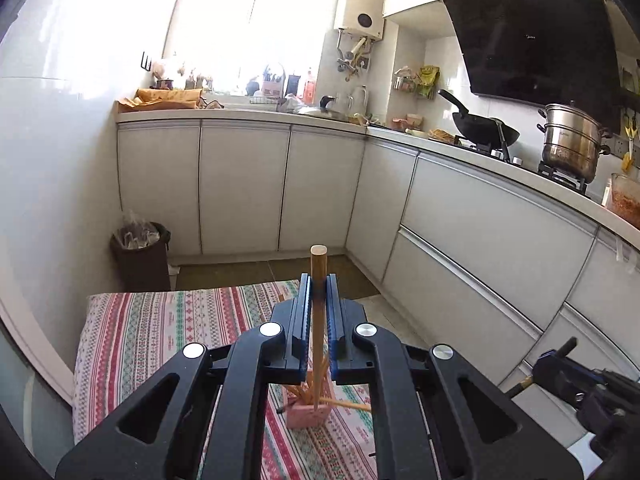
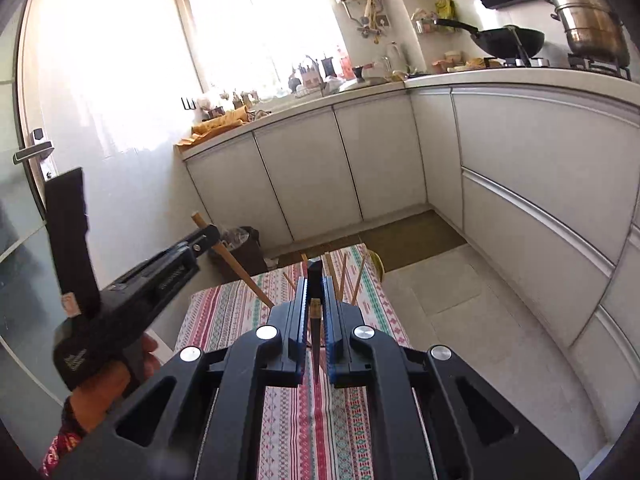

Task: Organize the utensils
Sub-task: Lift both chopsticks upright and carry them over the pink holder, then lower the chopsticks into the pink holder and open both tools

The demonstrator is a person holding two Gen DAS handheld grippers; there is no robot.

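Note:
My left gripper [image 1: 319, 284] is shut on a light wooden chopstick [image 1: 318, 264] and holds it upright, its lower tip over a pink holder [image 1: 308, 414] with several chopsticks in it on the striped tablecloth [image 1: 160, 340]. My right gripper [image 2: 316, 280] is shut on a dark chopstick [image 2: 315, 336], also upright above the cloth [image 2: 232, 312]. In the right wrist view the left gripper [image 2: 208, 236] shows at left with its wooden chopstick [image 2: 236, 268] slanting down; several chopstick tips [image 2: 344, 272] rise behind my fingers. The right gripper [image 1: 560, 364] shows at lower right of the left wrist view.
The small table stands in a kitchen with white cabinets [image 1: 244, 184] ahead and to the right. A dark waste bin [image 1: 140, 256] stands on the floor beyond the table's left corner. A wok [image 1: 484, 128] and a steel pot [image 1: 572, 144] sit on the counter stove.

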